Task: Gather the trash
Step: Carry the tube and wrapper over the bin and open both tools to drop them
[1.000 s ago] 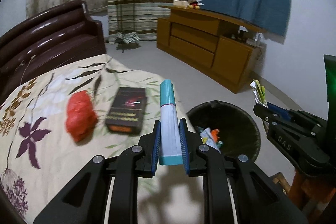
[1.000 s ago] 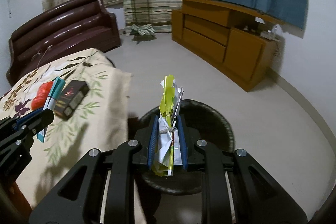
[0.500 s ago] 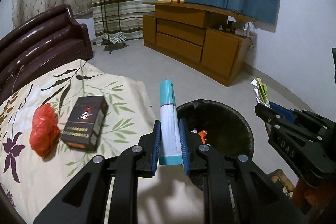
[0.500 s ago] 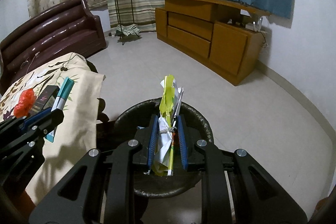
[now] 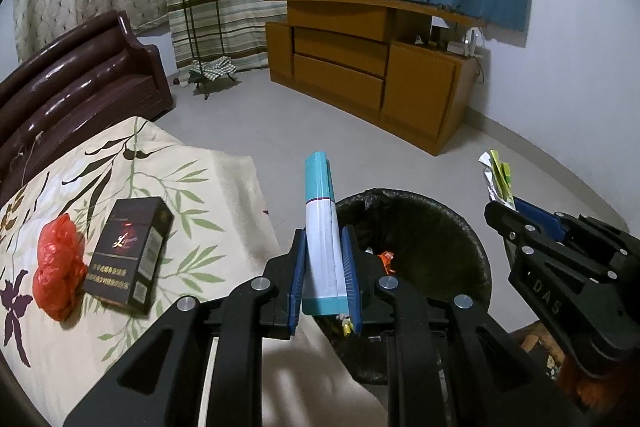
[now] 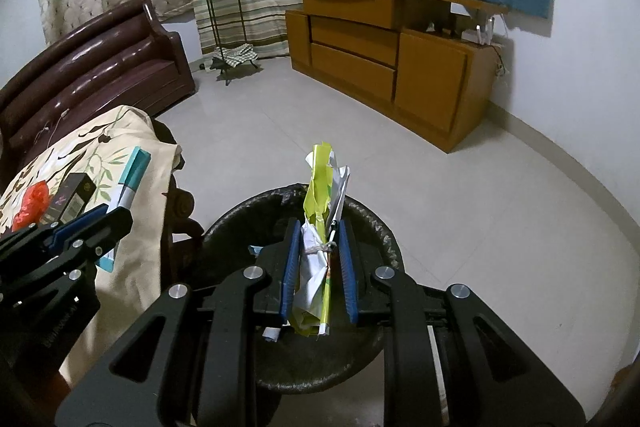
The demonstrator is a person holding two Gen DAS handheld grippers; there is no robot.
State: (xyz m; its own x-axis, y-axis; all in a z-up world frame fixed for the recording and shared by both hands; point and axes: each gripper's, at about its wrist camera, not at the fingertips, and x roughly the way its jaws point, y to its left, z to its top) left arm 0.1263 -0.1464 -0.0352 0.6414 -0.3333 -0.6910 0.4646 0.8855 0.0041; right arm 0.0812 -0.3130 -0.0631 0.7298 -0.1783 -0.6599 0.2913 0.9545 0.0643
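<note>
Left wrist view: left gripper jaws clenched on a teal-and-white box, held over the near rim of the black trash bin, partly still above the tabletop's floral cloth. Right wrist view: right gripper jaws clenched on crumpled green-white wrappers, right above the bin opening. Step in hand looks like carry-to-bin, drop pending. Next: right can let go; left likely needs shifting further over the opening first. Left on the cloth: dark cigarette pack, red plastic bag touching it, both uncollected. Bin already holds some scraps. Grippers sit close, could bump. Cabinet and sofa well apart.
</note>
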